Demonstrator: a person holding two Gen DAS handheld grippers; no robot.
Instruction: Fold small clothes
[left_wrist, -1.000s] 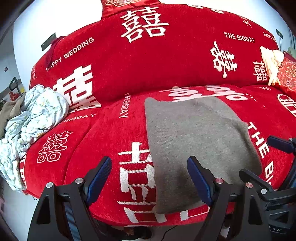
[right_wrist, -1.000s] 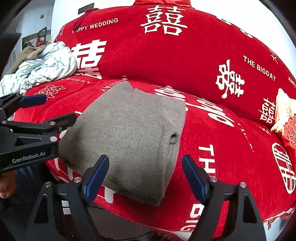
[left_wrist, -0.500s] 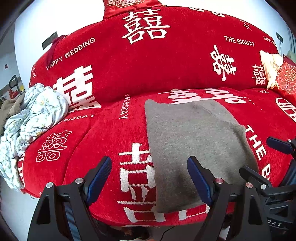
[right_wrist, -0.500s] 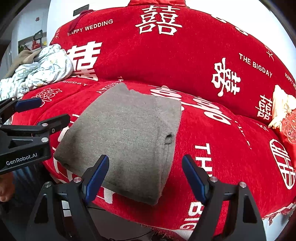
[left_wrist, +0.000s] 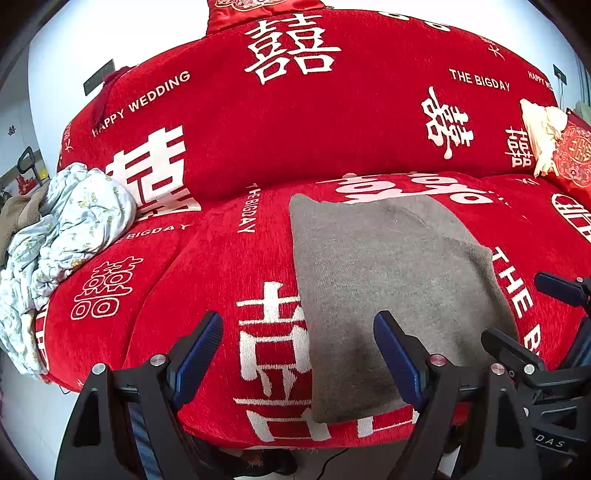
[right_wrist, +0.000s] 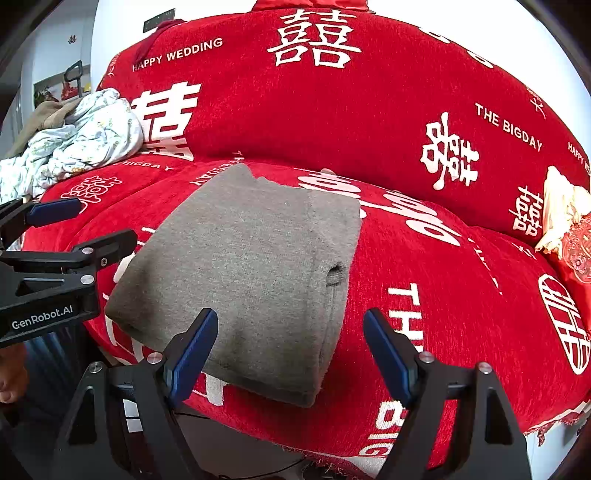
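Garment: folded grey knit cloth (left_wrist: 388, 280) (right_wrist: 251, 266), flat on seat of red sofa cover with white lettering (left_wrist: 207, 266) (right_wrist: 424, 258), reaching the seat's front edge.
Left gripper (left_wrist: 298, 354): black frame, blue pads, jaws wide apart, nothing between; just off front edge, over the cloth's left border.
Right gripper (right_wrist: 290, 349): same build, jaws wide apart, empty; off front edge at the cloth's right front corner.
Left end of seat: crumpled pale floral fabric heap (left_wrist: 62, 236) (right_wrist: 81, 140).
Right end of seat: cream tasselled item (left_wrist: 543, 129) beside red embroidered cushion (left_wrist: 574, 155).
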